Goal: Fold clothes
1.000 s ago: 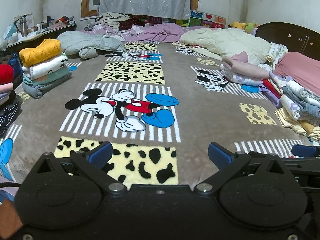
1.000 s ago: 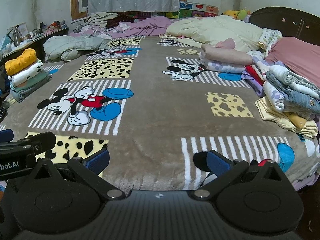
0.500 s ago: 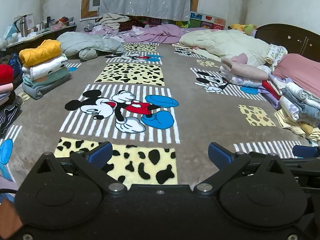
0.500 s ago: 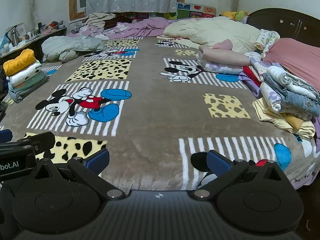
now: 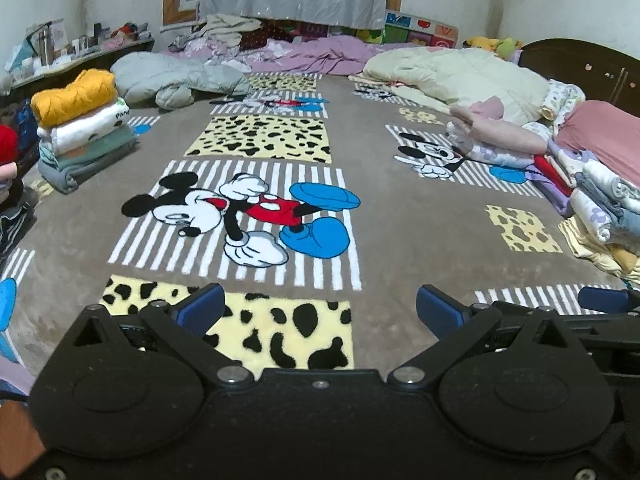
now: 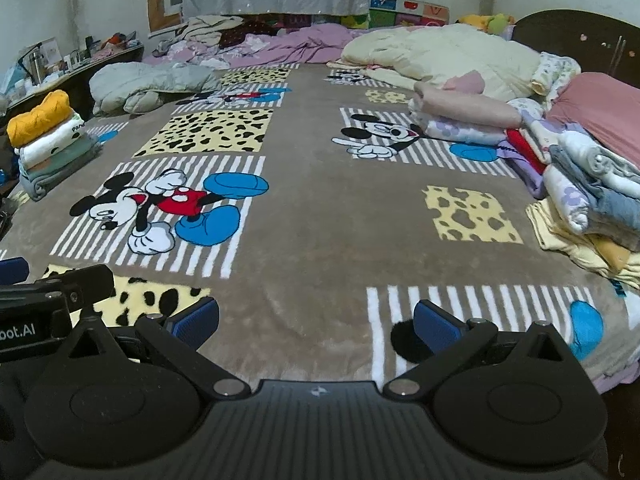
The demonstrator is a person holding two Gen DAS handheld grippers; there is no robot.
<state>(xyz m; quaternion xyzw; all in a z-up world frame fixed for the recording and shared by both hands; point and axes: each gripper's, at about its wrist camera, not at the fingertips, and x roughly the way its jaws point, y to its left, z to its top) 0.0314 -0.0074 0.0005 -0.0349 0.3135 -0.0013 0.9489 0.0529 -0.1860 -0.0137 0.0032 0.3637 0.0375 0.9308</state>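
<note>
A brown cartoon-mouse blanket (image 5: pixel 400 216) (image 6: pixel 320 208) covers the bed. A folded stack of clothes (image 5: pixel 80 128) (image 6: pixel 48 140), yellow on top, sits at the left edge. A loose heap of clothes (image 5: pixel 600 208) (image 6: pixel 588 200) lies along the right edge. My left gripper (image 5: pixel 320 308) hovers open over the near edge of the blanket, nothing between its blue pads. My right gripper (image 6: pixel 316 320) hangs open beside it to the right, also holding nothing. The left gripper's body (image 6: pixel 48 300) shows at the left of the right wrist view.
A grey padded jacket (image 5: pixel 176 80) (image 6: pixel 148 84) lies at the back left. A cream quilt (image 5: pixel 460 72) (image 6: pixel 444 56) and purple bedding (image 5: pixel 320 52) crowd the back. A dark headboard (image 5: pixel 592 68) stands at right, a cluttered shelf (image 5: pixel 76 52) at left.
Both grippers have drifted slightly back and up over the near edge of the bed. Their jaws have stayed open and nothing on the bed has moved.
</note>
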